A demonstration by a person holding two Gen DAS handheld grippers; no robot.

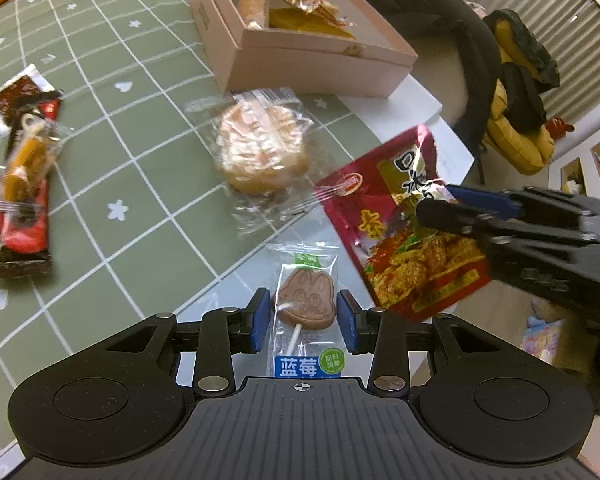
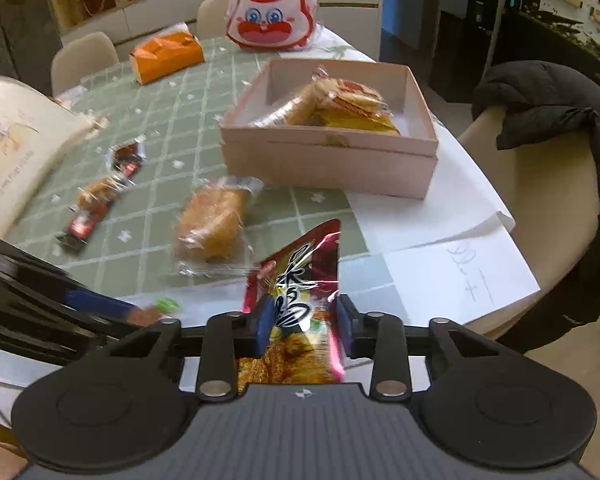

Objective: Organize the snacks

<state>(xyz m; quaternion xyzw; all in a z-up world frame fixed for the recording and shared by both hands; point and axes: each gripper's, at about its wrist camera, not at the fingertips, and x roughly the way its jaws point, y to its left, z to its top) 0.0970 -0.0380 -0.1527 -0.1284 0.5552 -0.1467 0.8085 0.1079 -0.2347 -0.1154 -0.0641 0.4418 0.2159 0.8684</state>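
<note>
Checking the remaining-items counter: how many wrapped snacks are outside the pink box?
6. Bunny lollipop between left gripper fingers; red foil pouch in right gripper; round pastry, brown sachet, orange snack and red bar on the green cloth. Some may be hidden.

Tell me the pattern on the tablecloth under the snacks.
Sage-green tablecloth with a white grid and small white hearts and flowers; clearest in the left wrist view.

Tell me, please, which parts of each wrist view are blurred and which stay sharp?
Left wrist view: the lollipop between the left gripper fingers is sharp; the round cake and the table are smeared. Right wrist view: the right gripper is crisp, the red snack bag slightly blurred.
</note>
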